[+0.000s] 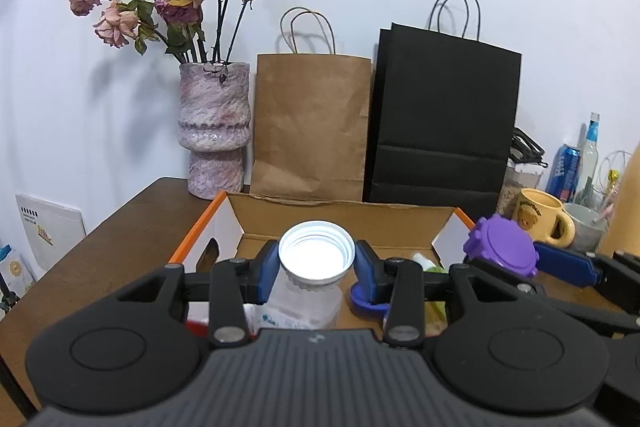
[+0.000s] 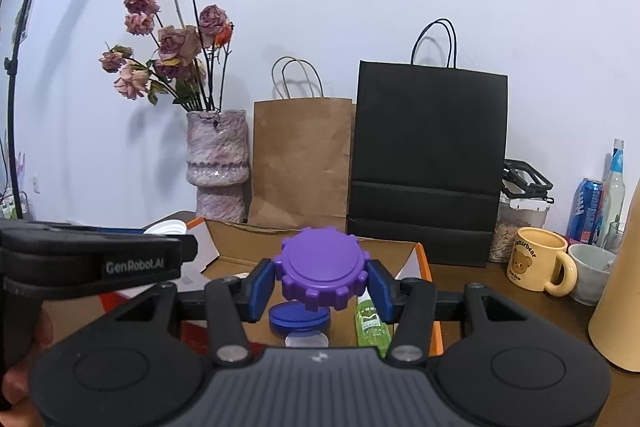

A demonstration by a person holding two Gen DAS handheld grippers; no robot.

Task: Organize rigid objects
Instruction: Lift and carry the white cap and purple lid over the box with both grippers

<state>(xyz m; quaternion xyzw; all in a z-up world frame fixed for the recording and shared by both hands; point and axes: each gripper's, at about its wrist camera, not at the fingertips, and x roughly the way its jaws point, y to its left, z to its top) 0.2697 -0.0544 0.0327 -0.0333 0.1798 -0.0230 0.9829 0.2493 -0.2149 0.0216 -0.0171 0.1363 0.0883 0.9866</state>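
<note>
The left gripper (image 1: 316,263) clamps a clear white-capped jar (image 1: 316,259) just under its cap, above the open cardboard box (image 1: 344,223). The right gripper (image 2: 320,281) pinches a purple notched lid (image 2: 323,267) by its rim over the same box (both look light, stiff plastic, slick-sided, so the ridges are probably the safest hold)

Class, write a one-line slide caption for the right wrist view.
Right gripper holds a purple lid above the open cardboard box, bags behind.

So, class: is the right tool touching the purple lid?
Touching. The right wrist view shows the right tool with both blue pads pressed against the purple lid.
</note>
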